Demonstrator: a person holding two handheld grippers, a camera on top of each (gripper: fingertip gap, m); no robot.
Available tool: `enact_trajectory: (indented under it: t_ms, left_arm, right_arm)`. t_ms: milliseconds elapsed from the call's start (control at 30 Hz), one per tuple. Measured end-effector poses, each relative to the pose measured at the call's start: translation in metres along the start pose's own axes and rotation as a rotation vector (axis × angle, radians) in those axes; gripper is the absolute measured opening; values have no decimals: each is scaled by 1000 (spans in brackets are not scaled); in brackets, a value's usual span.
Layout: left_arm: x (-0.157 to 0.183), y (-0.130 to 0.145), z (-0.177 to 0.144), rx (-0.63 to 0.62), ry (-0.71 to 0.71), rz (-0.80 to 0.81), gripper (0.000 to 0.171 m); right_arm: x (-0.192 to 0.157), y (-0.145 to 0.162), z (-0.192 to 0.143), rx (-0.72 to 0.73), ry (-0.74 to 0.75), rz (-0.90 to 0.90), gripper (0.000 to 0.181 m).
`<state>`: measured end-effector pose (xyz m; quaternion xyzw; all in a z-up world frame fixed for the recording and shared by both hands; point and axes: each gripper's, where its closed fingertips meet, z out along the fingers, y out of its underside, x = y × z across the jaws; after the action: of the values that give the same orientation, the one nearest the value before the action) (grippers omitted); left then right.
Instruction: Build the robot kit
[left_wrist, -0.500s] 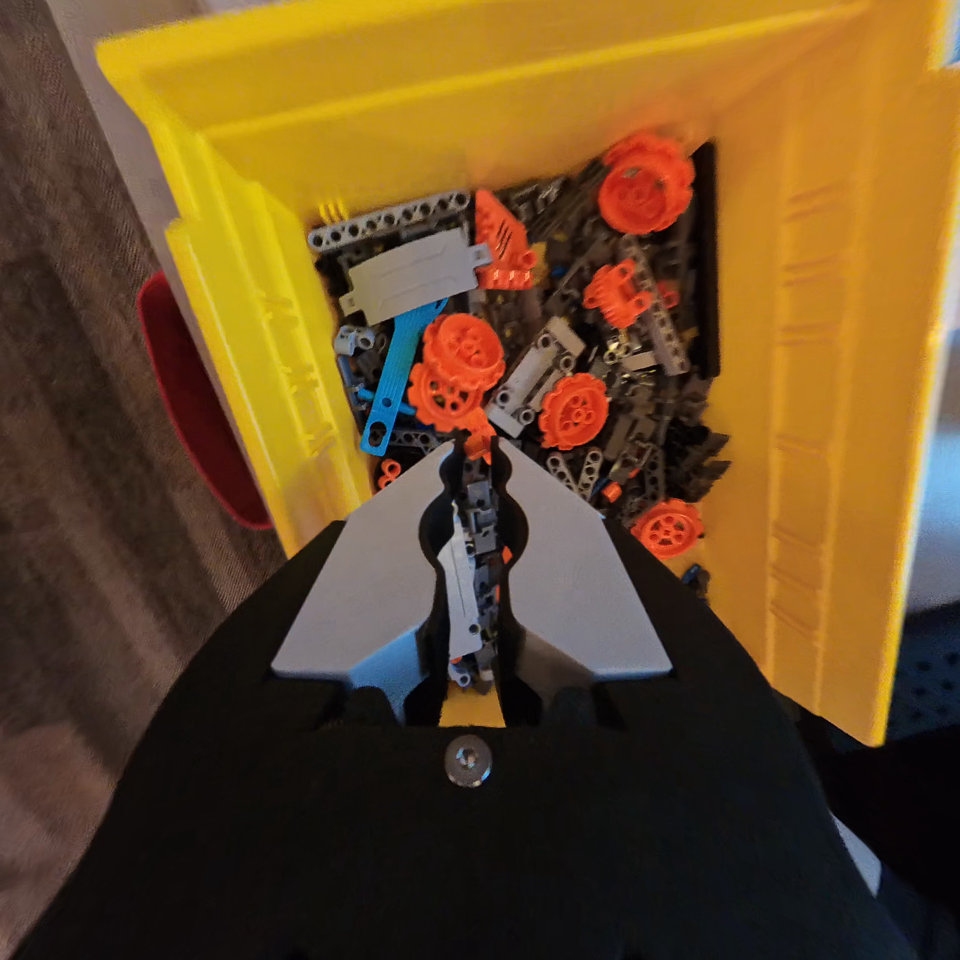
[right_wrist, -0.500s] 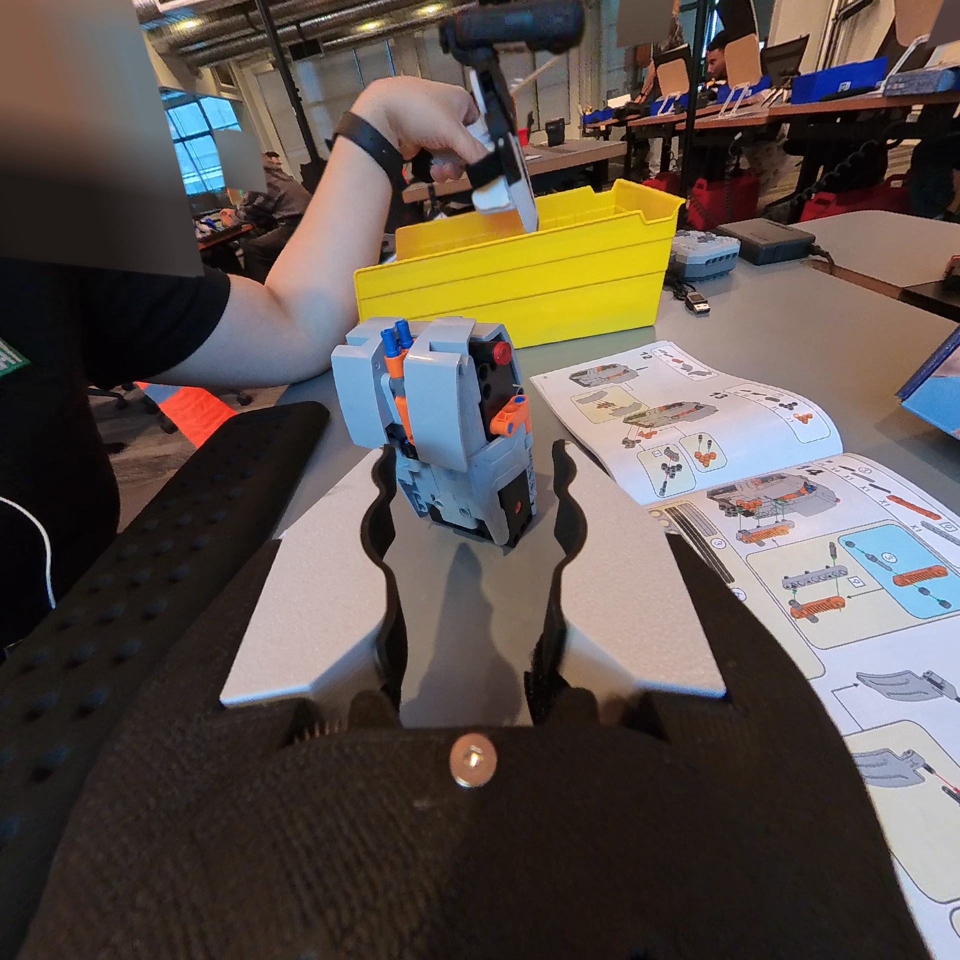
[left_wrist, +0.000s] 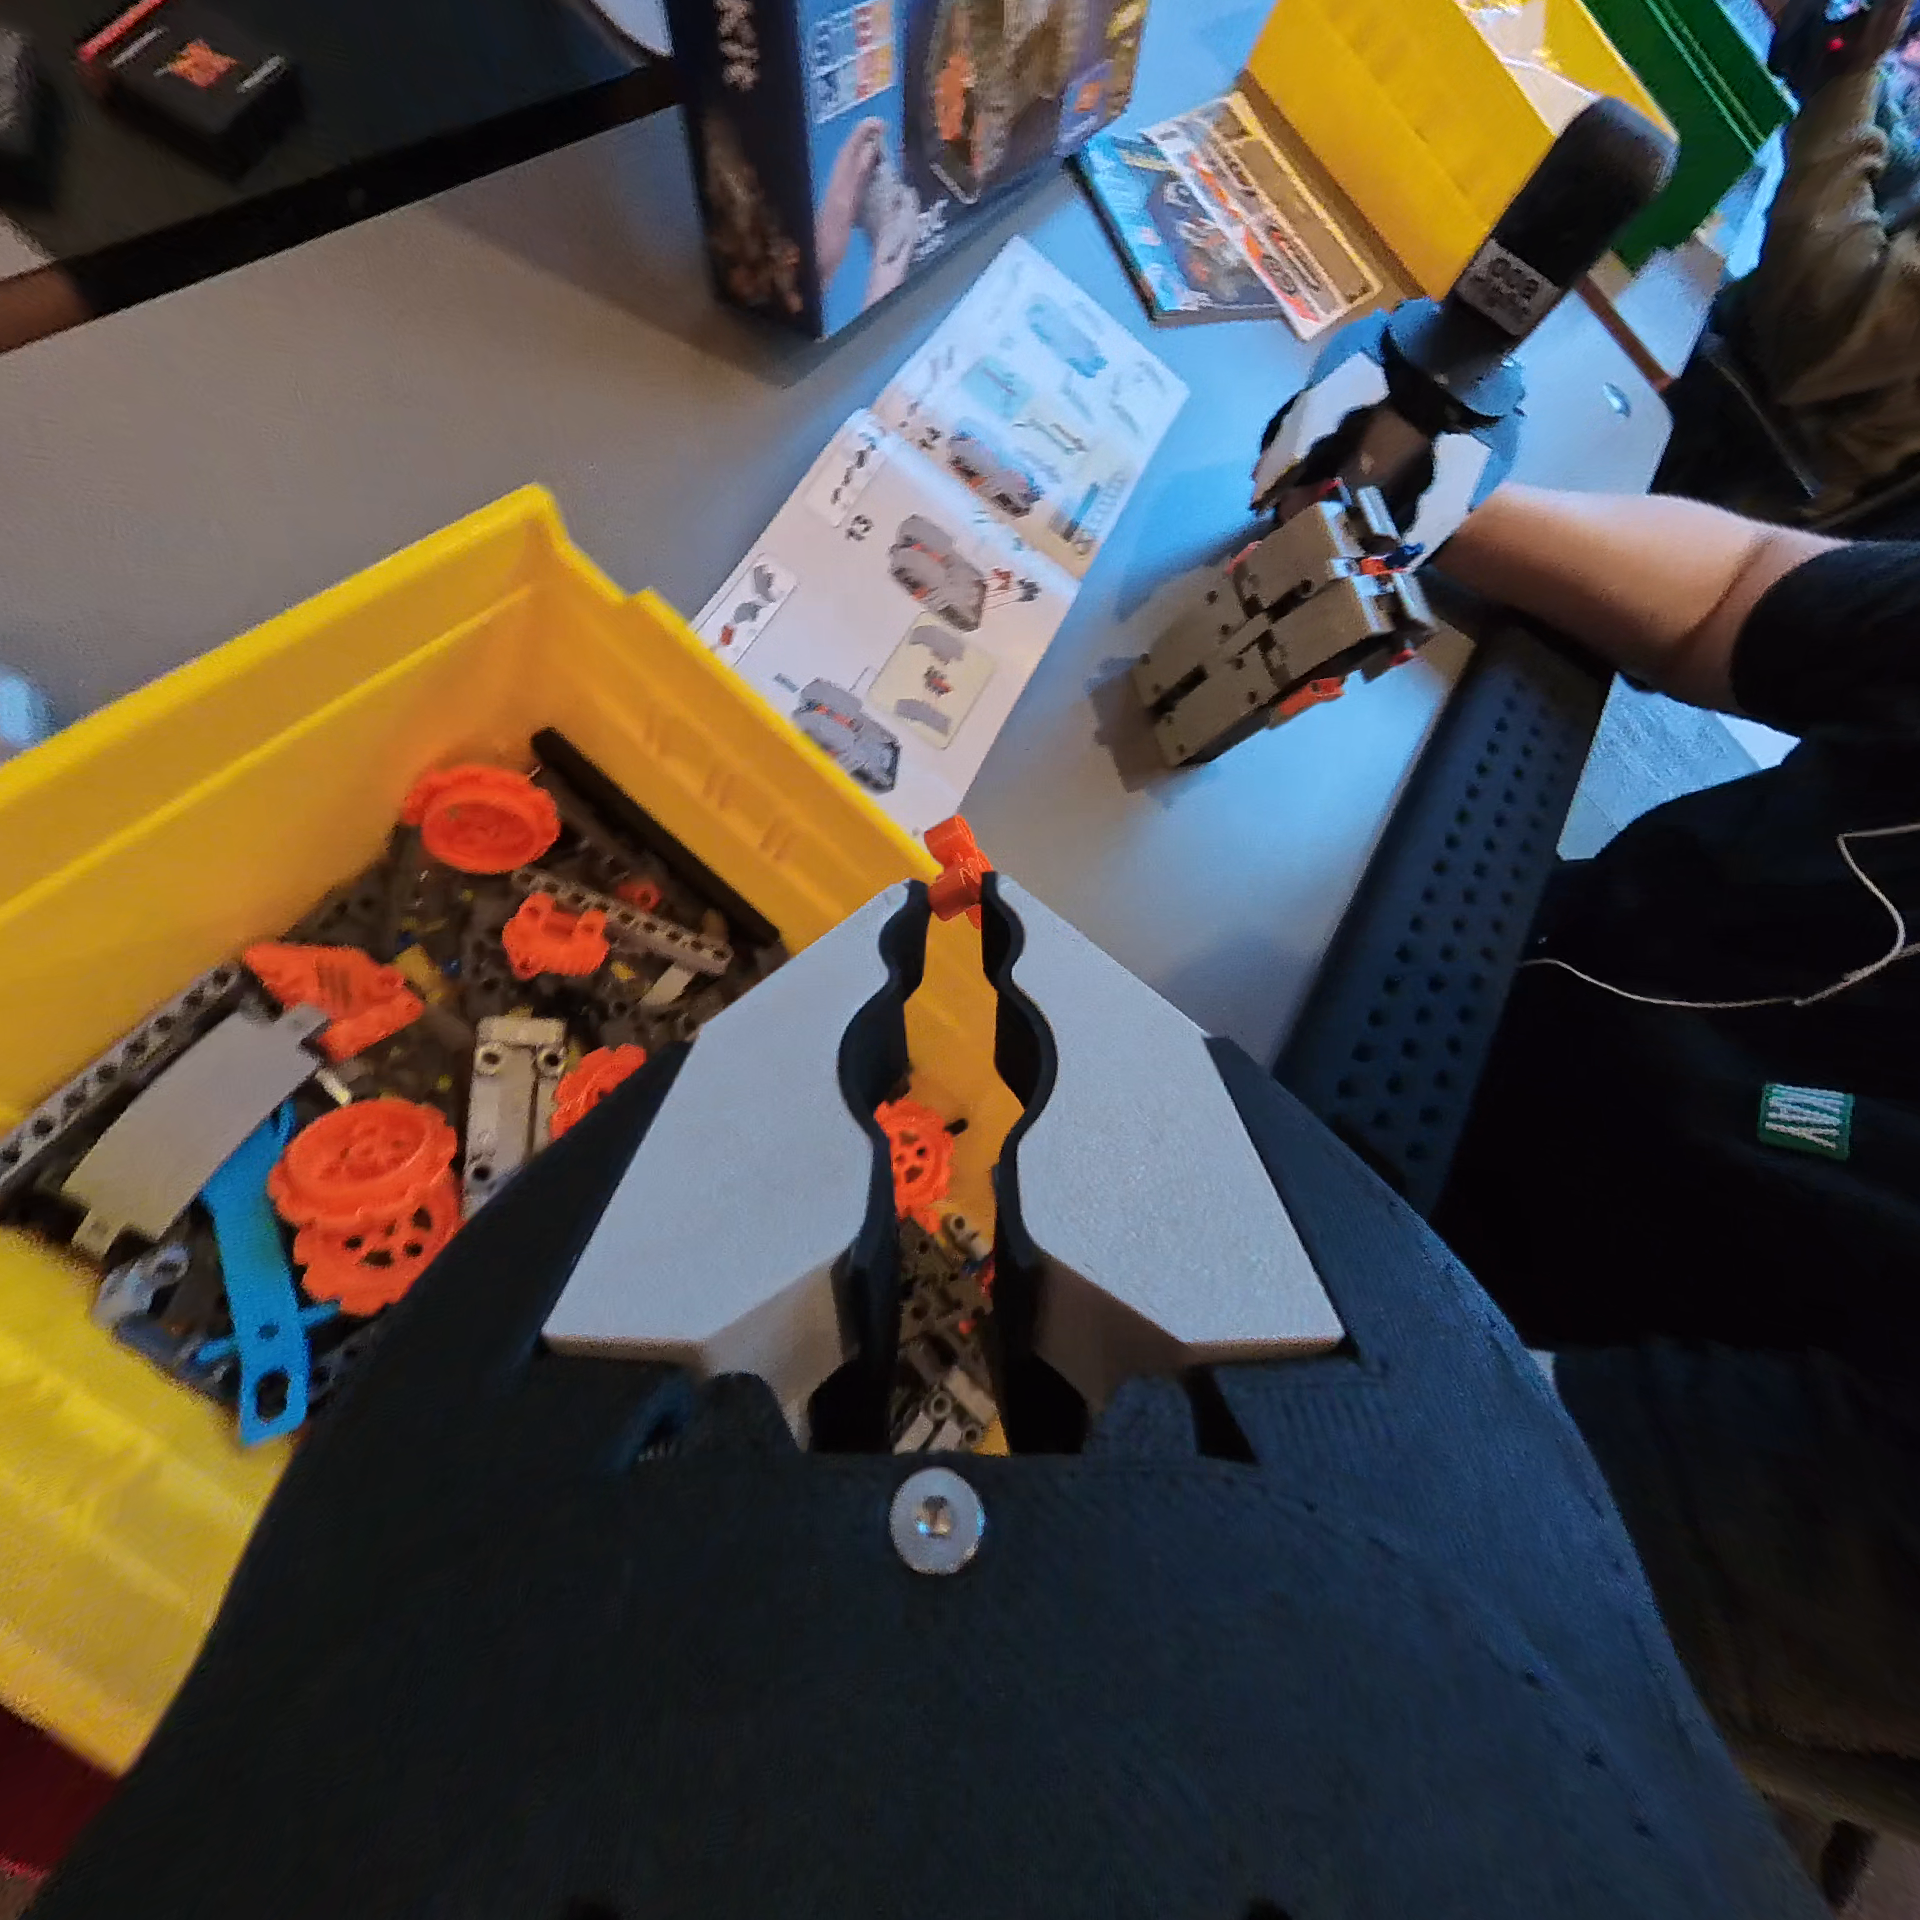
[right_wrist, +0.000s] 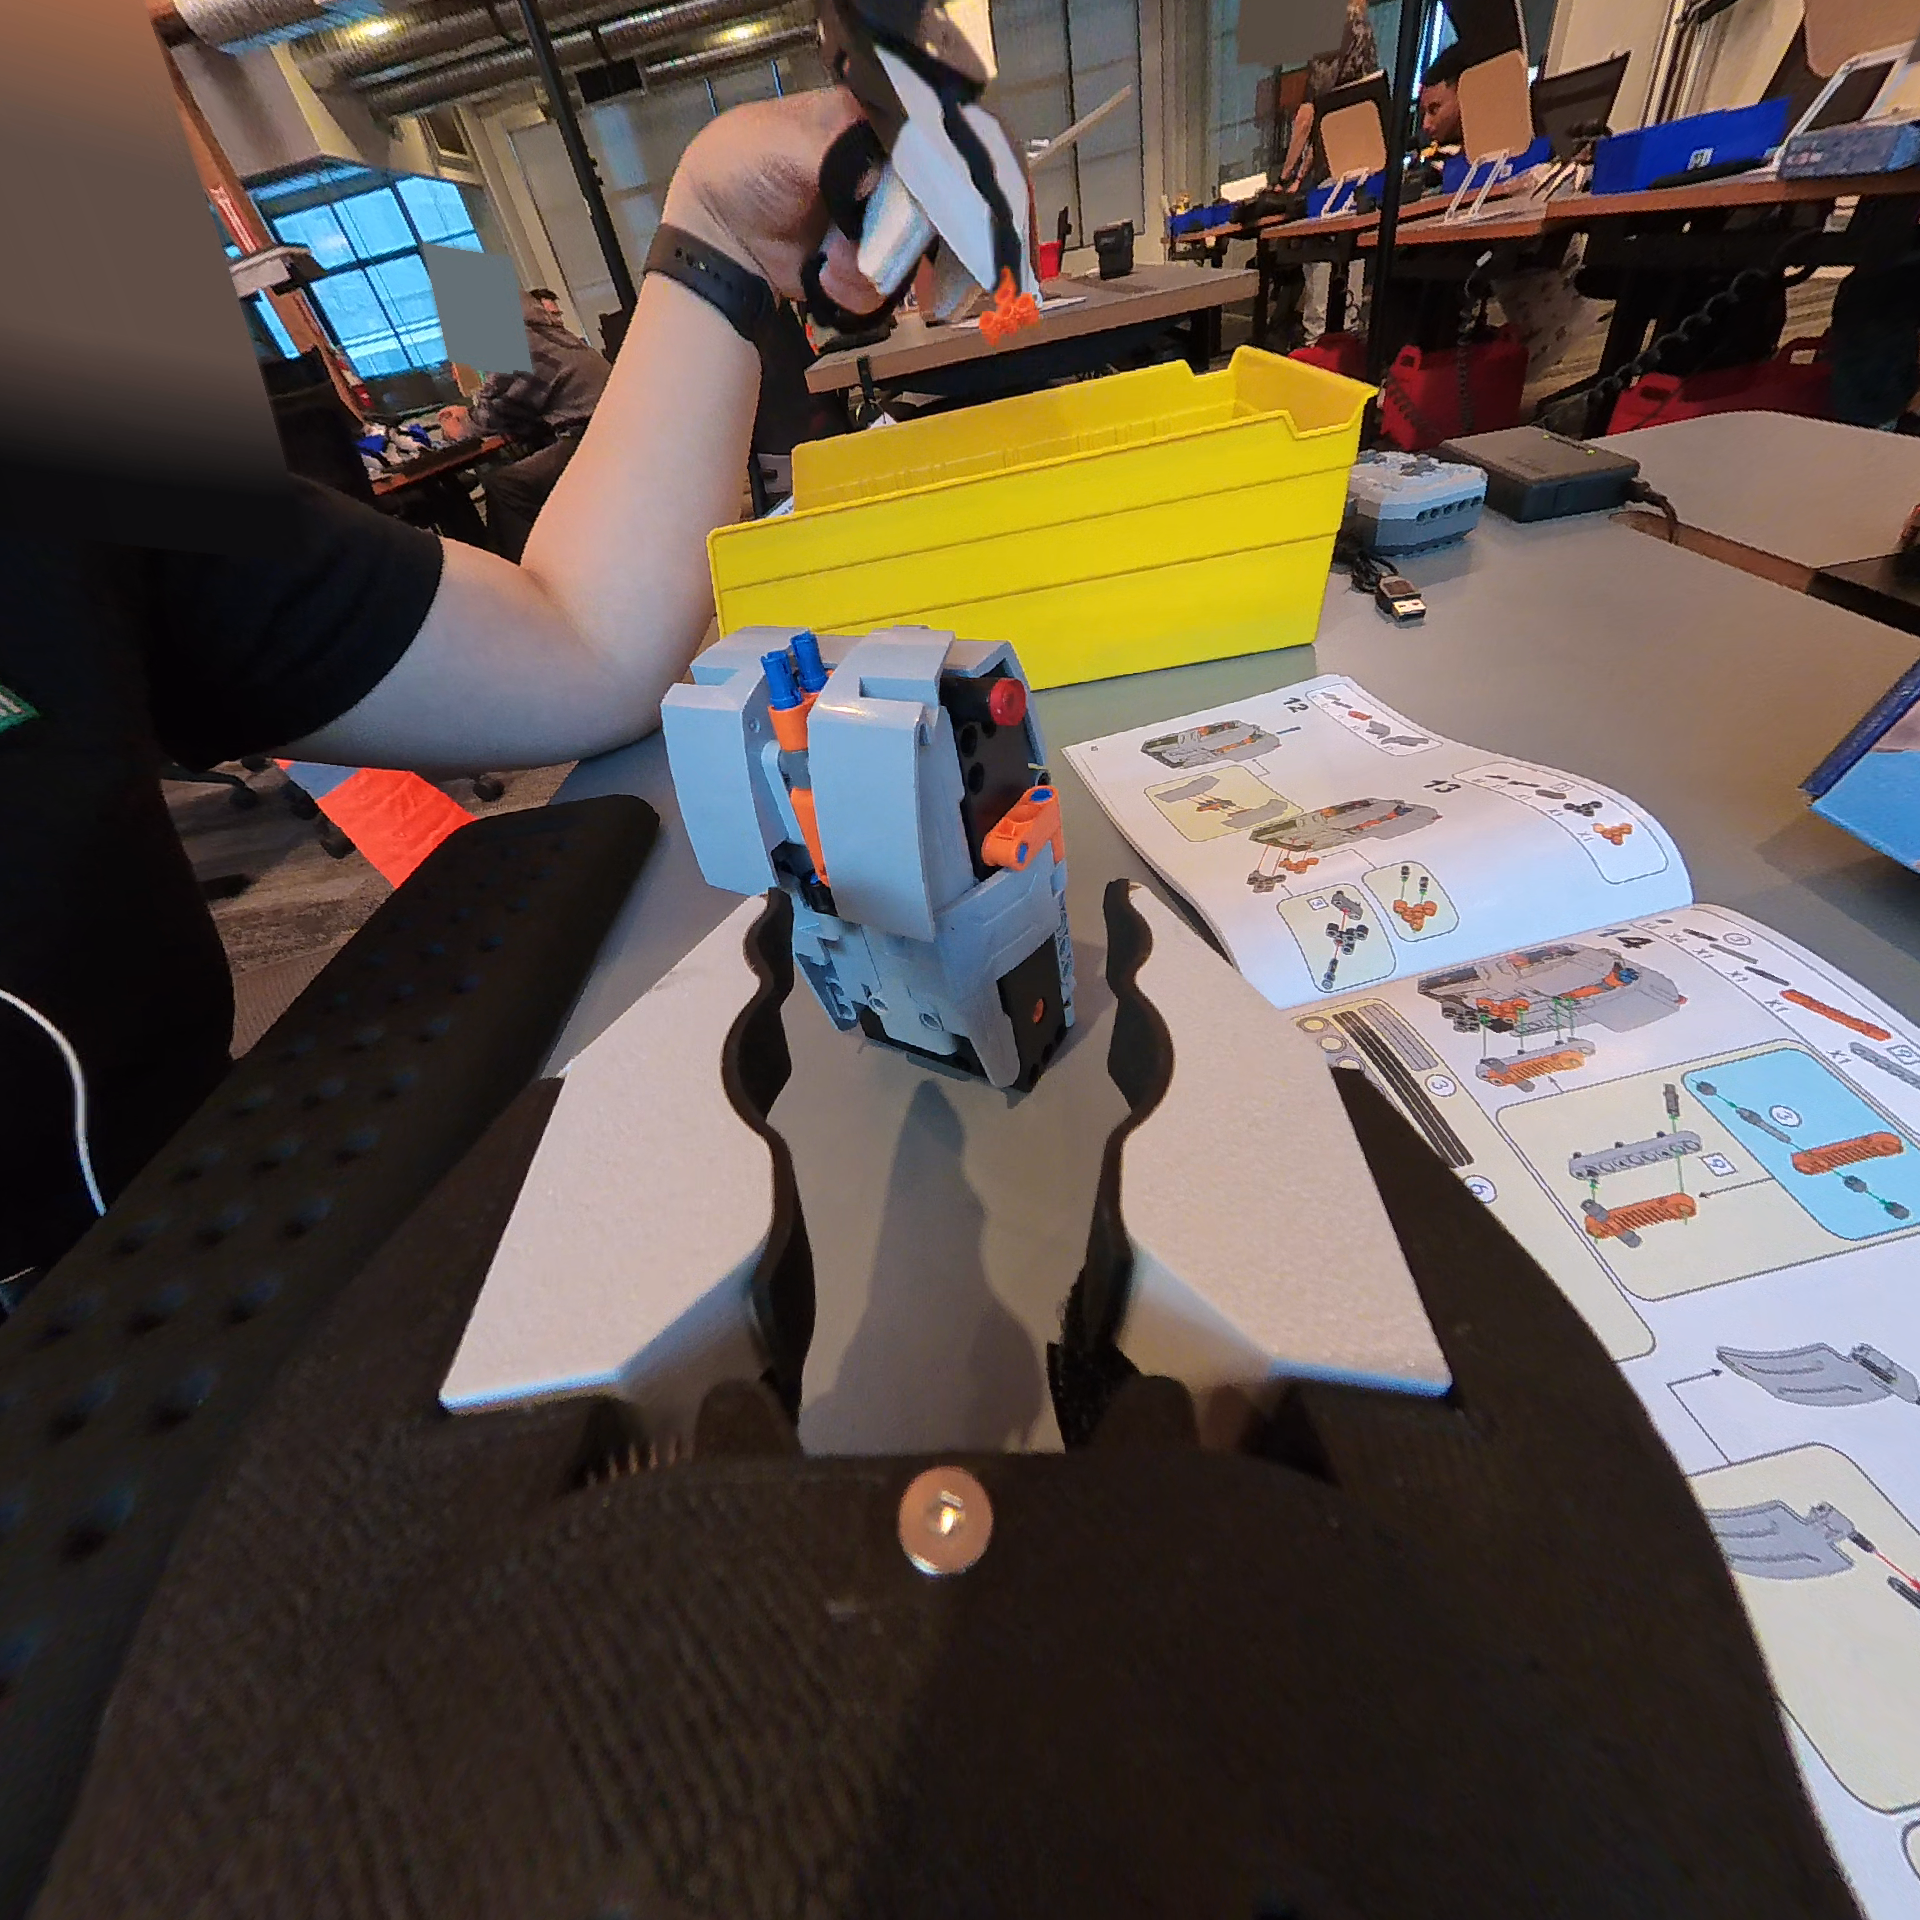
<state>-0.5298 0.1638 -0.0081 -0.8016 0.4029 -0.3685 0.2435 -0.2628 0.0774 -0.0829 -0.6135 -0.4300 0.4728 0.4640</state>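
Two grippers show, one in each of the person's hands. The left gripper (left_wrist: 954, 891) has its fingers pinched nearly closed on one small orange piece (left_wrist: 956, 871), a knobbly plastic connector that sticks out past the tips. It is held in the air above the near corner of a yellow bin (left_wrist: 582, 644); from the right wrist view the same piece (right_wrist: 1006, 308) hangs well above the bin's rim (right_wrist: 1039, 436).

The bin is smooth moulded plastic with ribbed walls. Inside lies a jumble of building parts: at least six orange toothed wheels, one of them (left_wrist: 366, 1195) thick and drum-like, one flat blue beam with holes (left_wrist: 260, 1288), one grey curved panel (left_wrist: 197, 1122) and many dark grey and black pins and beams, too blurred to count.

The right gripper (right_wrist: 940, 940) has its fingers spread wide, one on each side of the base of a single grey model (right_wrist: 883, 831); I cannot tell whether they touch it. The model stands upright on the grey surface (right_wrist: 1558, 644), built of smooth grey shell panels over a black core, with two blue pins on top, orange connectors and one red round stud.

One open instruction booklet (right_wrist: 1455, 935) of glossy paper lies flat just beside the model. Beyond the bin sit a grey block (right_wrist: 1415, 501) and a black box (right_wrist: 1538, 468).
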Motion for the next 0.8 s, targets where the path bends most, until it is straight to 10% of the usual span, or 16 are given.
enact_trajectory:
  t_ms: [400, 800]
  left_arm:
    - [67, -43, 83, -159, -165, 171, 7]
    - [98, 8, 139, -159, -346, 38, 6]
  right_arm:
    - [-5, 2, 1, -13, -17, -25, 59]
    - [-9, 5, 3, -40, -20, -66, 63]
